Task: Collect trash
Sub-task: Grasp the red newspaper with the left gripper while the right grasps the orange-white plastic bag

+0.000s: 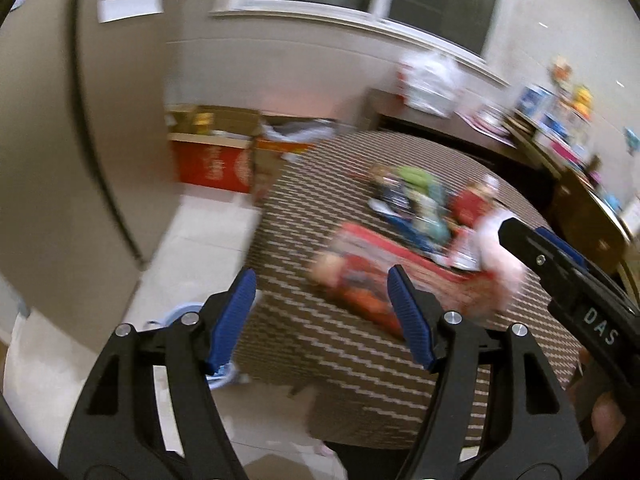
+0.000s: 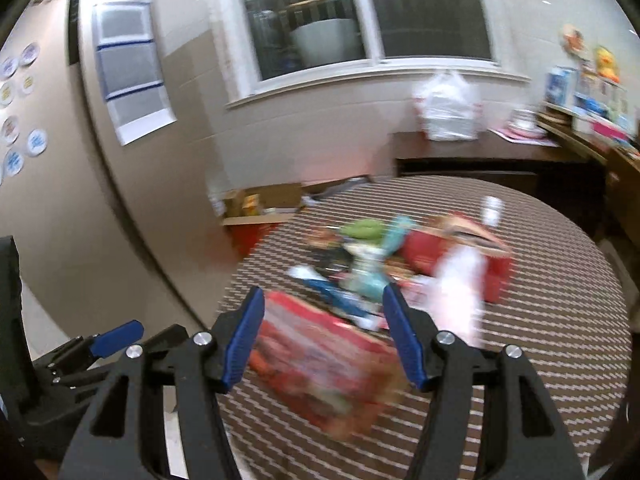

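**A:** What do you see, from the left across?

**B:** By the wall at the left, open cardboard boxes (image 2: 260, 200) on the floor with something yellow in them, too blurred to name. Below them is a red box (image 1: 216, 168). A pale blue basin (image 1: 180, 316) sits on the floor just beside the round table (image 2: 560, 320); I can't see into it.

**A:** And the trash?

**B:** Piled mid-table: a flat red packet (image 2: 320, 364) nearest me, then green and teal wrappers (image 2: 368, 256), then an open red carton (image 2: 452, 252) with a white crumpled piece (image 2: 460, 284) against it. All smeared by blur.

**A:** Your claws?

**B:** My left gripper (image 1: 322, 316) stands wide apart, holding nothing. My right gripper (image 2: 324, 332) is also spread and empty, above the packet.

**A:** Further right?

**B:** A white plastic bag (image 2: 448, 108) stands on the dark sideboard (image 2: 480, 160), its contents unclear.
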### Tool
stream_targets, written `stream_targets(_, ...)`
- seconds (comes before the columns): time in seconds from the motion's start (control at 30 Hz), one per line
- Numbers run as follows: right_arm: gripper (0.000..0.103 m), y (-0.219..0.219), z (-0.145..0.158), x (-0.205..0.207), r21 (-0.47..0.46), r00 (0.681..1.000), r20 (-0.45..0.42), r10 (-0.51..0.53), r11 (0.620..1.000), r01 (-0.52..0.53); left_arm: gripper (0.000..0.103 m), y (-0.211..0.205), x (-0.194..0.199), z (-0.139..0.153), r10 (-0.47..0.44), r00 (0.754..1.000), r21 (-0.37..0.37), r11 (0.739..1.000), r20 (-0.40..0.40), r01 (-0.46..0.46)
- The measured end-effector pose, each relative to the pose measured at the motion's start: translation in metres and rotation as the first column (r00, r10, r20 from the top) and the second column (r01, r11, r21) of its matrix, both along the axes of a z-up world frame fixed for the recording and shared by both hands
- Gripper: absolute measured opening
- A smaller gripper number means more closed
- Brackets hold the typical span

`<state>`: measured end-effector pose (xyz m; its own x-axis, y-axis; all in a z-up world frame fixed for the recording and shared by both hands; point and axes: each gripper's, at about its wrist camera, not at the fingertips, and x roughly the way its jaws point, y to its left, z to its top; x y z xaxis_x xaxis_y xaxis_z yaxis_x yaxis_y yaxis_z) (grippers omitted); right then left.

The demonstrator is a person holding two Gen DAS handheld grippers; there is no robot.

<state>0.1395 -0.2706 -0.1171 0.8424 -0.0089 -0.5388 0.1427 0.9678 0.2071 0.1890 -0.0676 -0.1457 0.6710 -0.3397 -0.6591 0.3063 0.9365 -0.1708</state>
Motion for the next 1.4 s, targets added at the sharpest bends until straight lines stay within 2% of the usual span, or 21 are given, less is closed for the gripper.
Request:
stream_targets(0.27, 0.061, -0.081, -0.03, -0.032, 0.061, 0.988, -0.048, -0.145, 0.987, 0.147, 0.068, -0.094, -0.028, -0.009, -0.191, 0.981, 0.073, 0.979, -0.02, 0.192)
stream_targets(0.43, 0.061, -0.096, -0.047, -0.031, 0.102, 0.985, -0.079, -0.152, 0.982, 0.159, 0.066, -0.12, -0.02, -0.026, -0.207, 0.976, 0.127, 0.969, -0.066, 0.214)
stream_targets(0.47, 0.061, -0.099, -0.05, -0.029, 0.108, 0.985, -0.086, -0.148, 0.982, 0.157, 0.059, -0.122, -0.017, -0.029, -0.203, 0.976, 0.128, 0.969, -0.073, 0.211)
stream_targets(0.5, 0.061, -0.096, -0.053, -0.026, 0.114, 0.986, -0.091, -0.143, 0.982, 0.153, 0.047, -0.122, -0.016, -0.031, -0.204, 0.975, 0.125, 0.969, -0.084, 0.213)
stream_targets(0.57, 0.061, -0.096, -0.06, -0.021, 0.128, 0.986, -0.104, -0.132, 0.981, 0.144, 0.035, -0.121, -0.011, -0.035, -0.21, 0.971, 0.11, 0.969, -0.115, 0.223)
stream_targets(0.63, 0.061, -0.097, -0.065, -0.014, 0.141, 0.986, -0.116, -0.121, 0.981, 0.137, 0.034, -0.121, -0.006, -0.038, -0.215, 0.968, 0.106, 0.968, -0.127, 0.229)
stream_targets(0.67, 0.061, -0.097, -0.068, -0.008, 0.146, 0.985, -0.126, -0.115, 0.98, 0.133, 0.03, -0.121, -0.005, -0.039, -0.221, 0.967, 0.108, 0.966, -0.129, 0.236)
stream_targets(0.73, 0.061, -0.096, -0.072, 0.0, 0.152, 0.984, -0.14, -0.11, 0.98, 0.131, 0.012, -0.118, -0.003, -0.04, -0.234, 0.964, 0.096, 0.964, -0.129, 0.247)
stream_targets(0.77, 0.061, -0.095, -0.075, 0.005, 0.156, 0.983, -0.15, -0.105, 0.979, 0.128, 0.008, -0.116, -0.002, -0.039, -0.224, 0.967, 0.098, 0.967, -0.124, 0.237)
stream_targets(0.9, 0.061, -0.092, -0.08, 0.019, 0.181, 0.982, -0.171, -0.078, 0.977, 0.109, 0.004, -0.105, -0.001, -0.033, -0.203, 0.975, 0.081, 0.974, -0.094, 0.211)
stream_targets(1.13, 0.061, -0.088, -0.078, 0.031, 0.234, 0.983, -0.174, -0.061, 0.967, 0.102, 0.004, -0.076, 0.002, -0.014, -0.144, 0.989, 0.035, 0.989, -0.041, 0.146)
stream_targets(1.23, 0.068, -0.085, -0.074, 0.032, 0.235, 0.984, -0.16, -0.071, 0.966, 0.108, 0.003, -0.063, 0.003, -0.007, -0.109, 0.994, 0.017, 0.994, -0.016, 0.109)
stream_targets(1.4, 0.068, -0.081, -0.085, 0.054, 0.216, 0.97, -0.232, -0.068, 0.969, 0.12, 0.003, -0.038, 0.008, 0.002, -0.044, 0.999, -0.012, 0.999, 0.011, 0.044)
